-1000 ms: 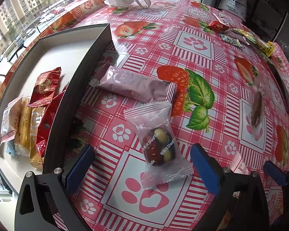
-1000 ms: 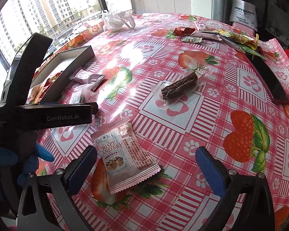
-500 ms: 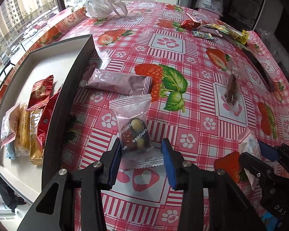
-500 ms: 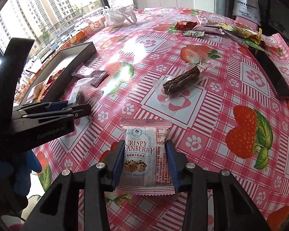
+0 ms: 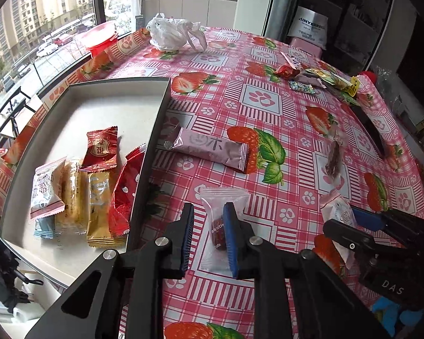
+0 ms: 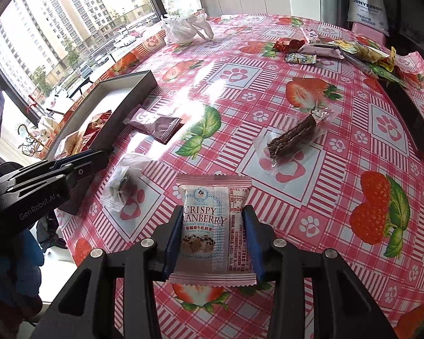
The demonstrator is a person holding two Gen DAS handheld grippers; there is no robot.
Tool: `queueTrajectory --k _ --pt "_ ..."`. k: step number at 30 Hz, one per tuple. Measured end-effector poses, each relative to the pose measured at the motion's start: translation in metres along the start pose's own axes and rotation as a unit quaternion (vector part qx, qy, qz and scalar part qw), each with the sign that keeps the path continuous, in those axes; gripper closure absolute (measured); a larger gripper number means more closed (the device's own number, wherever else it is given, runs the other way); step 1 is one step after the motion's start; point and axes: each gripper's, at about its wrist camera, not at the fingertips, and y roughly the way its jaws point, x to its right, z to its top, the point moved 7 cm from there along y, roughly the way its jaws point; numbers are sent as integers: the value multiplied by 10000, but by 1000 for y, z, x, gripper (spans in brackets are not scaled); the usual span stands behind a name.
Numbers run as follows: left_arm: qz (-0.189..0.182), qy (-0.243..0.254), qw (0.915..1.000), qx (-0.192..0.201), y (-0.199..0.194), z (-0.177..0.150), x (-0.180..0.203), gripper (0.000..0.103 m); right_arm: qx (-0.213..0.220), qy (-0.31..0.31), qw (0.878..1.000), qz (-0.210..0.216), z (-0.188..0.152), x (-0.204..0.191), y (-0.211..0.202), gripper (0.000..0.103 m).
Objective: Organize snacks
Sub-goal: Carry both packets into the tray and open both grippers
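- Left gripper (image 5: 207, 237): being clamped on date pack (image 5: 220, 226); box (image 5: 152, 152) lying just left, nearer this hand.
- Right gripper (image 6: 213, 240): being clamped on cranberry pack (image 6: 213, 226).

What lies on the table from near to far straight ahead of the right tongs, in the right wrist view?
Cranberry packet held in the right tongs → dark snack bar in clear wrap → candy pile at the far edge.

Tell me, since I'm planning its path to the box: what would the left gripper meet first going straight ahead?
The left gripper, shut on the clear snack packet, points along the table; the mauve wrapped bar probably lies first in line, though depth is unclear.
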Motion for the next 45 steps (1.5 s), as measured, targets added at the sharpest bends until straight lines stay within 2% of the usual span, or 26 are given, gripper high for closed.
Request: queueTrajectory --k 2,4,6,10,13,14,16,18,22,23,24,25,26,27,34,40,45 --pt "-54 -107 9997 -233 9 -8 -4 75 -25 -48 10000 -69 3 -4 3 60" --pt "-55 -138 9992 -364 17 -14 -4 58 -103 -38 9998 -139 2 -2 7 60" --pt "19 -181 9993 -312 19 -14 -4 30 -190 27 9996 -205 -2 3 10 60" --pt "29 -194 9987 -468 29 -14 3 25 -350 144 9988 -314 -11 17 13 60" --pt "154 -37 9983 -569 35 -15 13 24 -432 116 9980 -447 -14 24 16 55" --pt "236 17 9978 -615 39 -16 16 24 -450 88 9973 -565 -15 25 16 46" --pt "401 106 9970 -656 44 -18 19 22 -446 27 9957 -814 -15 29 17 33" --pt "542 215 9966 -577 46 -17 22 21 -477 -5 9951 -870 -17 30 18 33" --pt "562 228 9970 -476 47 -15 26 21 -435 -255 9930 -1065 -21 27 19 33" --pt "537 234 9973 -449 47 -14 27 25 -421 -353 9917 -1166 -22 25 20 33" --pt "460 256 9978 -411 46 -14 29 38 -385 -438 9906 -1236 -22 23 20 33" --pt "447 314 9979 -356 44 -13 31 50 -320 -472 9911 -1200 -23 21 19 40" --pt "466 393 9976 -332 42 -12 34 73 -272 -505 9913 -1182 -23 20 18 55" --pt "416 432 9975 -366 42 -13 36 73 -244 -517 9913 -1187 -22 19 16 60" --pt "167 253 9990 -332 31 -13 31 73 -112 -78 9982 -577 -17 23 4 60" --pt "29 217 9998 -46 9 -1 24 73 -49 12 9992 -386 -3 14 -3 60" --pt "-5 18 9998 199 -9 12 2 73 -61 -32 9997 -227 9 -6 -2 60"
